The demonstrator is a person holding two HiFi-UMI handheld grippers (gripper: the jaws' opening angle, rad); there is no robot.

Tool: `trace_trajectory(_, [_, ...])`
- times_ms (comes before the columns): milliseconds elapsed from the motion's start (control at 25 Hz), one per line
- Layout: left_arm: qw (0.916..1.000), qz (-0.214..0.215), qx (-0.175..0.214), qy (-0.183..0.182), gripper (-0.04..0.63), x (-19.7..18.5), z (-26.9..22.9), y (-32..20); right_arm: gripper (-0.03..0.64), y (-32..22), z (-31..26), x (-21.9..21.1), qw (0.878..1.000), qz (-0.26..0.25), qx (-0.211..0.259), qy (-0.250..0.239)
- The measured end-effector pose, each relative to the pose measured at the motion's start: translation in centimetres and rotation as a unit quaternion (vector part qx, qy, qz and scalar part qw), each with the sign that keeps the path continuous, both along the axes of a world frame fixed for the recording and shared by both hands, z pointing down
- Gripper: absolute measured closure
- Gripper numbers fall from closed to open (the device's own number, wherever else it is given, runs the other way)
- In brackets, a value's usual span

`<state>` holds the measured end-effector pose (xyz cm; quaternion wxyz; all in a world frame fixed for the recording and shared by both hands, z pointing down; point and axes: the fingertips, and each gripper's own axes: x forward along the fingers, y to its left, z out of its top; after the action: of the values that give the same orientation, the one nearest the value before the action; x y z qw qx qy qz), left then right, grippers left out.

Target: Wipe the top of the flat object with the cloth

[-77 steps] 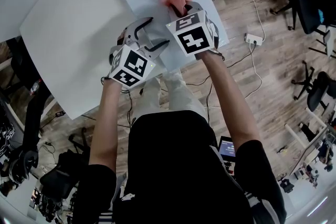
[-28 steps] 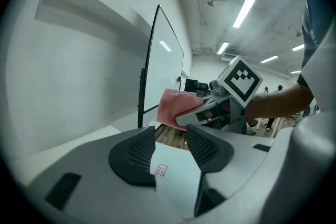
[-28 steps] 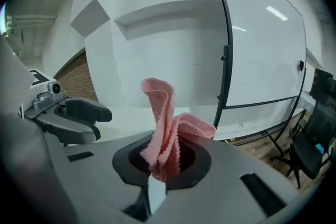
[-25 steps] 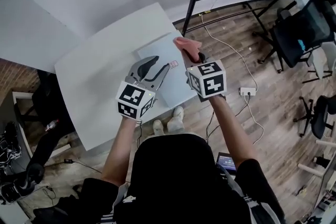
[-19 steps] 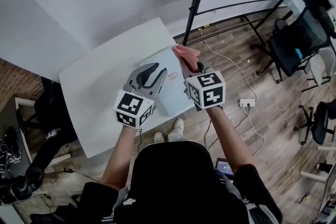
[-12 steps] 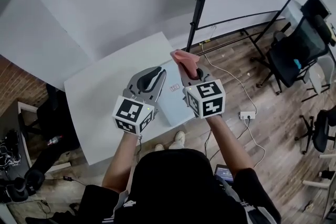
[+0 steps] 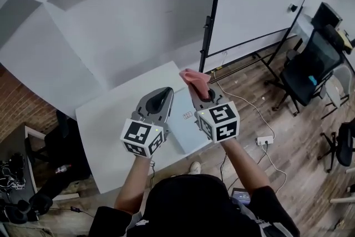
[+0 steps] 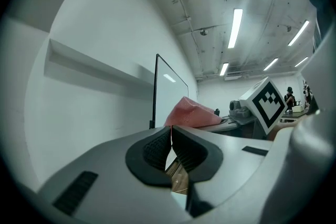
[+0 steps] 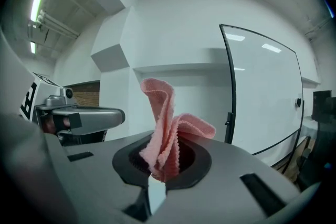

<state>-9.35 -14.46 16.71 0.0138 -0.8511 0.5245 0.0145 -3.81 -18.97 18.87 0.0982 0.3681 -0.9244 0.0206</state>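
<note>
Cloth point(image 9: 165, 128) pinched in the right gripper point(image 9: 160, 162), high above the flat object point(image 7: 187, 127), wiping likely done; left gripper point(image 8: 171, 140) just closed, empty.

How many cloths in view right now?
1. The pink cloth is pinched in the right gripper, held above the white table. No other cloth visible.

left gripper point(image 7: 164, 95): raised, jaws just closed on nothing | right gripper point(image 7: 200, 91): raised | cloth point(image 7: 194, 76): lifted off flat object point(image 7: 187, 130)
</note>
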Motion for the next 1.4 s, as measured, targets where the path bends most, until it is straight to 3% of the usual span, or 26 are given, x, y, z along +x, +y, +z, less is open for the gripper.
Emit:
trace_trajectory(280, [0.9997, -0.001, 0.015, -0.018, 0.583, 0.0, -0.9, 0.6, 0.571, 0.1, -1.8, 0.4, 0.999, 0.006, 0.024, -0.029])
trace_trajectory(520, [0.9995, -0.017, 0.024, -0.003, 0.583, -1.1, -1.6, 1.0, 0.571, 0.8, -2.0, -0.2, 0.999, -0.002, 0.028, -0.042])
trace_trajectory(920, [0.9992, -0.030, 0.027, 0.001, 0.583, -2.7, -2.0, 0.2, 0.572, 0.6, -1.1, -1.0, 0.999, -0.006, 0.022, -0.034])
trace_trajectory(1400, [0.9993, -0.026, 0.027, -0.009, 0.584, -2.1, -1.4, -0.1, 0.571, 0.3, -1.1, -1.1, 0.999, -0.008, 0.023, -0.038])
